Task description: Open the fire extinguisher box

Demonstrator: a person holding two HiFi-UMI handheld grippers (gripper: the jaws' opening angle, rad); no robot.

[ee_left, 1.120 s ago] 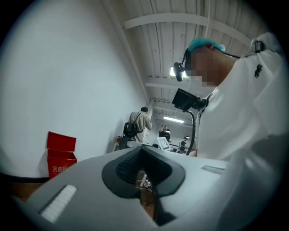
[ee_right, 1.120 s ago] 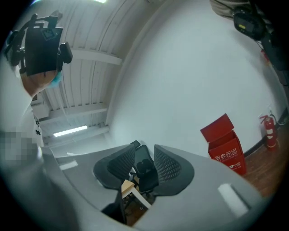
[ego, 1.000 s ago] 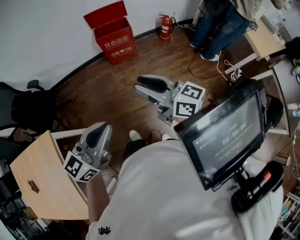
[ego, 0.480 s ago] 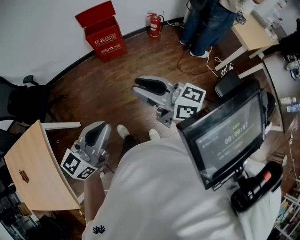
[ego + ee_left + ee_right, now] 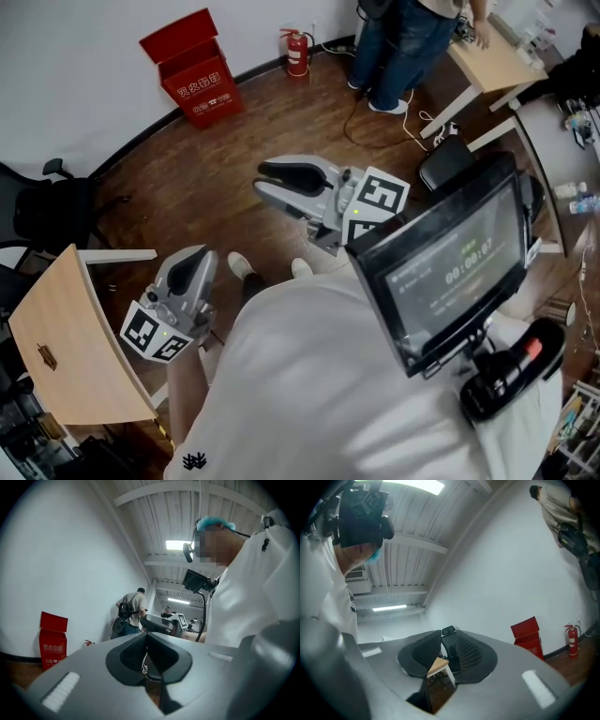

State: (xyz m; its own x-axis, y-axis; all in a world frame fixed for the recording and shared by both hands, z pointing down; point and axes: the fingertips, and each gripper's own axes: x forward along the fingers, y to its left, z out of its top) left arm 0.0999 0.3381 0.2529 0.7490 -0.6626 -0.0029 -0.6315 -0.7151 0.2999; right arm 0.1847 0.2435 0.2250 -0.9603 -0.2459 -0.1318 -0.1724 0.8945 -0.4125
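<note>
The red fire extinguisher box [image 5: 192, 80] stands on the wood floor against the white wall, its lid tilted up; it also shows small in the gripper views [image 5: 52, 644] [image 5: 528, 637]. A red fire extinguisher [image 5: 296, 52] stands on the floor to its right. Both grippers are held far from the box, near the person's body. My right gripper [image 5: 267, 178] points left with its jaws closing and nothing between them; a gap still shows between the pads [image 5: 449, 637]. My left gripper [image 5: 195, 262] is lower left, jaws together at the tips and empty [image 5: 147, 637].
A light wooden table [image 5: 66, 347] is at the lower left with a black office chair [image 5: 47, 211] behind it. A person [image 5: 398, 37] stands by the wall beside a desk [image 5: 497, 56]. A screen [image 5: 445, 267] is mounted on the wearer's chest. Cables lie on the floor.
The head view has swung, so the box and the extinguisher sit further left in the picture. The right gripper has drifted slightly left. The box lid stays up.
</note>
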